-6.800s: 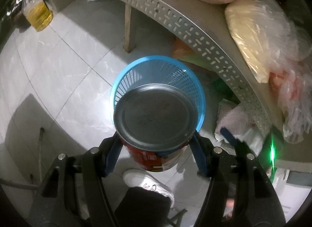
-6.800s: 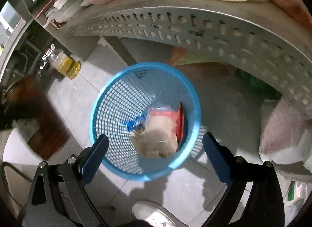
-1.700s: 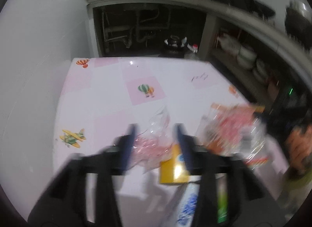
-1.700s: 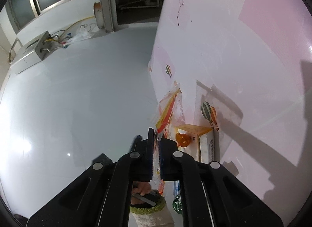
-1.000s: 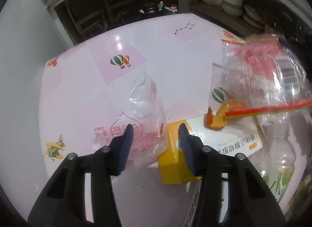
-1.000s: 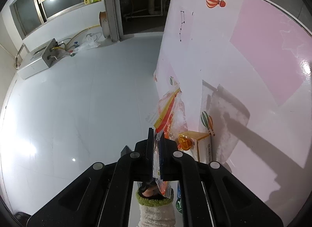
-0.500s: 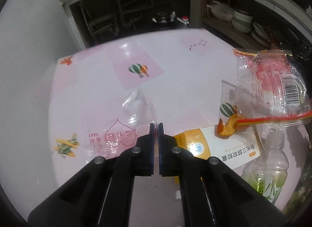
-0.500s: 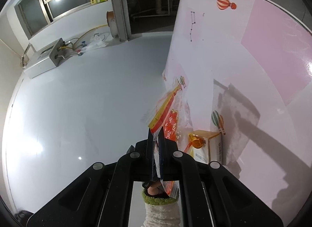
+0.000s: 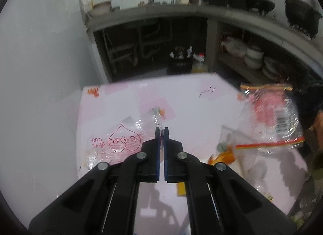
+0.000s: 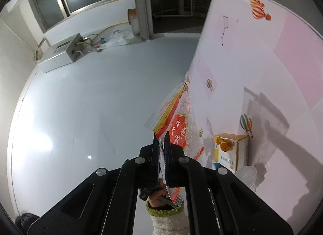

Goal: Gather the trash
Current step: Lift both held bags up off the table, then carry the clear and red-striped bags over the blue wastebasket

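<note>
My left gripper (image 9: 161,132) is shut on a clear cake wrapper (image 9: 121,142) with a red heart print, held just above the pink table (image 9: 191,101). My right gripper (image 10: 161,138) is shut on a red and clear snack bag (image 10: 177,125); the same bag (image 9: 272,113) hangs at the right in the left wrist view. A yellow and white carton (image 10: 232,152) with an orange cap (image 10: 224,144) lies on the table. A clear plastic bottle (image 10: 246,174) lies beside it.
The table stands against a white wall (image 9: 40,73). Behind it is a dark counter (image 9: 181,14) with pipes, bowls (image 9: 254,57) and an oil bottle (image 9: 198,63) underneath. A pot (image 9: 300,14) sits on the counter at right.
My left gripper has lifted and tilted up with the cake wrapper, so the counter shows. My right gripper still holds the snack bag, shifted slightly.
</note>
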The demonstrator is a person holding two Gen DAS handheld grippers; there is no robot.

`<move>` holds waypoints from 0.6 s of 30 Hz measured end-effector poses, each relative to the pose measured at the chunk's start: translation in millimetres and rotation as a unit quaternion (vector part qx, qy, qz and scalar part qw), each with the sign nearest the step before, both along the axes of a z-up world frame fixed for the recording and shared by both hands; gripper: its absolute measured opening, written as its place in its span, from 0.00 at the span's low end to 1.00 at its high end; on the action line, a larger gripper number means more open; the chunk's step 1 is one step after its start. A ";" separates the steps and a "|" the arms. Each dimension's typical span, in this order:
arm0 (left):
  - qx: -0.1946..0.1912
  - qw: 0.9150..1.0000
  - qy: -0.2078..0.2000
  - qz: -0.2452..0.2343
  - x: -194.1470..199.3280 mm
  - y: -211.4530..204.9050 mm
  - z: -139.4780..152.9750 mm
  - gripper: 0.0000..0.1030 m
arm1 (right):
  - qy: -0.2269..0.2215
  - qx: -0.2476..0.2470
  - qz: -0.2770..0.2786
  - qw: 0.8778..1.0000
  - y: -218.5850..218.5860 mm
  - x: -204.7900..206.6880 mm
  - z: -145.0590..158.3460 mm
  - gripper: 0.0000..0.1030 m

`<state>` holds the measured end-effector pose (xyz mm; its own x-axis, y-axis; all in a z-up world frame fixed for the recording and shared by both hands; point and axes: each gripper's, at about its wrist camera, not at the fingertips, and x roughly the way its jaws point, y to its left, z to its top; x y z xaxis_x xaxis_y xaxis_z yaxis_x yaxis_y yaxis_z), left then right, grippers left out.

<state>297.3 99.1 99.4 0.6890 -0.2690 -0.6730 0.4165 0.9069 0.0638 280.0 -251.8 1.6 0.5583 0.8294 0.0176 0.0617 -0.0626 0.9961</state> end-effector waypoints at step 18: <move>-0.105 0.968 0.010 -0.228 -58.2 -181.1 64.5 0.01 | -0.024 -0.044 -0.212 0.976 -169.3 -162.0 24.7 0.05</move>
<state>239.0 -82.0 163.9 0.4536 -0.6750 -0.5819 0.7758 0.6204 -0.1150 118.0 -421.1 26.3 0.8521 0.5233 -0.0085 0.0013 0.0141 0.9999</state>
